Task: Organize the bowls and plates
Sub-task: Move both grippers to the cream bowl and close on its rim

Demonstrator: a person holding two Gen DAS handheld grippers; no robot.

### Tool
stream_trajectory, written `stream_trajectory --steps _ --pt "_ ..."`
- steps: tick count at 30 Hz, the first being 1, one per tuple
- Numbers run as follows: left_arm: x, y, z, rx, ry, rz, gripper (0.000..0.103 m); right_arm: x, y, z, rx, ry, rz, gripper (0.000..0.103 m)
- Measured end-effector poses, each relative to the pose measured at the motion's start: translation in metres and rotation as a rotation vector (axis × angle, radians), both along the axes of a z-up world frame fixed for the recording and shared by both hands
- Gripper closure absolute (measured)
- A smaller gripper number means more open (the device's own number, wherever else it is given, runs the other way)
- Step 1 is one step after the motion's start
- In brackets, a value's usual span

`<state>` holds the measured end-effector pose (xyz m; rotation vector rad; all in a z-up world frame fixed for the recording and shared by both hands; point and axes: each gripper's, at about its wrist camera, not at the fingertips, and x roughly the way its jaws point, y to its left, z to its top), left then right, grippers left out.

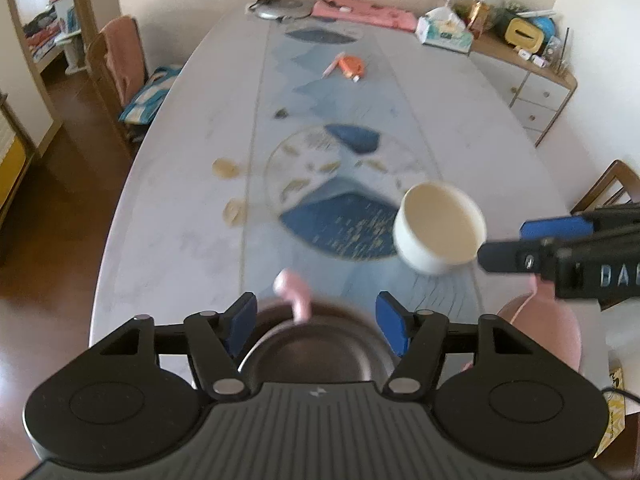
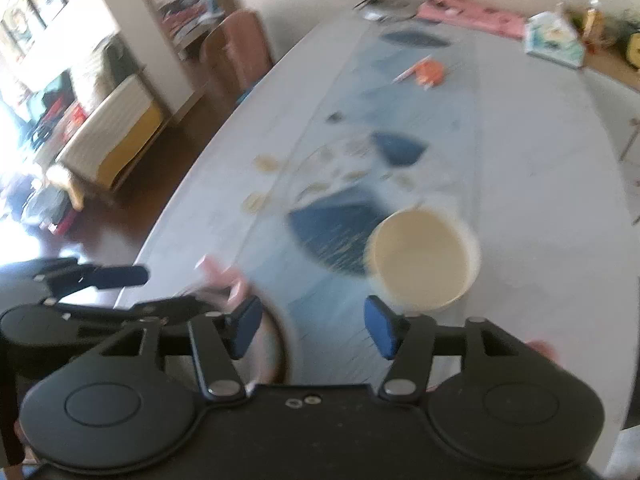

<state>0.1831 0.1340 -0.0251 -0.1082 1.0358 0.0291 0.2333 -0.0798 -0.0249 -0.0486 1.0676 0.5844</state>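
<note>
Nearest, lower edge of the left wrist view: left gripper (image 1: pixel 316 326), black frame, blue pads, jaws apart, nothing clamped between them. Directly beneath: dark brown round bowl (image 1: pixel 312 354) with glossy rim, near edge of table, partly hidden by the gripper body. Just beyond its far rim: small pink curved object (image 1: pixel 292 294), blurred, kind not determinable.

Right gripper (image 2: pixel 312 330), same build, jaws likewise apart and empty; seen from the left view entering at the right edge beside the cream bowl, contact not determinable.

Cream-white round bowl (image 1: pixel 440 228), deep, upright, empty inside, near right part of table; blurred, so resting or airborne not certain. Pink rounded dish (image 1: pixel 548 332), near right corner, largely hidden.

Long pale table (image 1: pixel 180 208) with blue-patterned runner; orange item (image 1: pixel 352 66) and pink cloth (image 1: pixel 364 10) at far end.

Progress, judged: both bowls apparently released and apart, not stacked. Remaining: gathering the brown, cream and pink pieces together; no plate clearly identifiable.
</note>
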Motion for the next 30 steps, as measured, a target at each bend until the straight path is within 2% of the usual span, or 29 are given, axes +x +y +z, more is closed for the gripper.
stream_trajectory --steps 3,5,12,19,23,30 --pt "0.018 -0.017 0.003 0.009 -0.027 -0.012 0.027 0.022 -0.02 0.003 0.004 -0.012 -0.036 0.036" --pt "0.031 -0.027 0.002 0.009 -0.03 -0.017 0.027 0.036 -0.031 0.001 -0.001 -0.017 -0.054 0.031" --pt "0.074 -0.06 -0.015 0.004 -0.022 0.0 0.027 0.079 -0.056 -0.024 -0.023 0.012 -0.077 0.029" --pt "0.113 -0.078 -0.052 -0.031 0.054 0.069 0.027 0.111 -0.063 -0.061 -0.037 0.089 -0.073 0.029" --pt "0.128 -0.083 -0.074 -0.022 0.095 0.106 0.027 0.126 -0.063 -0.083 -0.05 0.125 -0.07 0.031" --pt "0.142 -0.085 -0.104 -0.015 0.138 0.156 0.027 0.142 -0.061 -0.108 -0.064 0.171 -0.04 0.042"
